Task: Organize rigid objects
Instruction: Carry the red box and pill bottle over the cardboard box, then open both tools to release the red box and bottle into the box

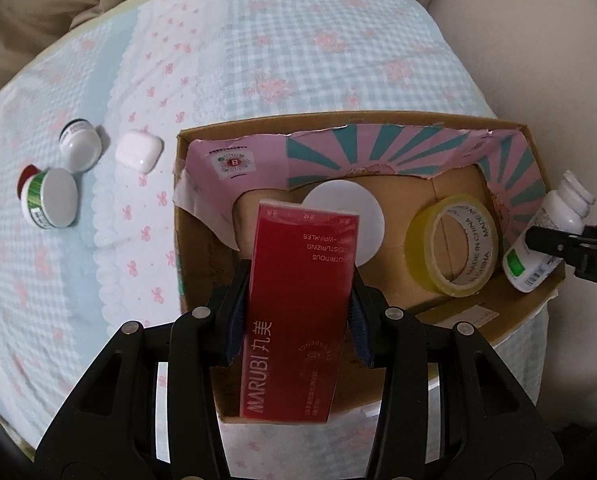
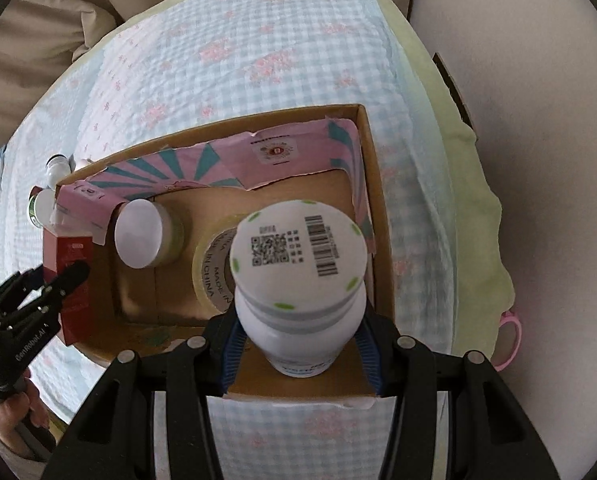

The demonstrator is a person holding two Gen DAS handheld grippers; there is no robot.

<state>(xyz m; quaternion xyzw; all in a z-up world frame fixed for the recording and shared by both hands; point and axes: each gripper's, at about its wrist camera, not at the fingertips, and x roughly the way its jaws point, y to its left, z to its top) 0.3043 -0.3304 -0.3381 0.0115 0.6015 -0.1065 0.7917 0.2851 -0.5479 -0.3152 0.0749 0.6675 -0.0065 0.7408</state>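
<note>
**Red carton and white bottle held over cardboard box**

On the checked bedspread (image 1: 298, 60), far left: two small jars (image 1: 52, 196), a white earbud case (image 1: 139, 150). Left hand-held gripper (image 1: 296, 320) pinching a red MARUBI carton (image 1: 294, 312) above the cardboard box (image 1: 378, 124). Inside: white-lidded jar (image 2: 138, 234), tape roll (image 1: 452, 244). Right hand-held gripper (image 2: 300, 344) clamping a white bottle (image 2: 298, 256).

A bed (image 1: 298, 60) under a pale blue checked cover (image 2: 258, 40) with pink flowers fills the view; tan cushions (image 1: 58, 0) lie behind it, with a pale wall (image 2: 538, 80) beside it.
</note>
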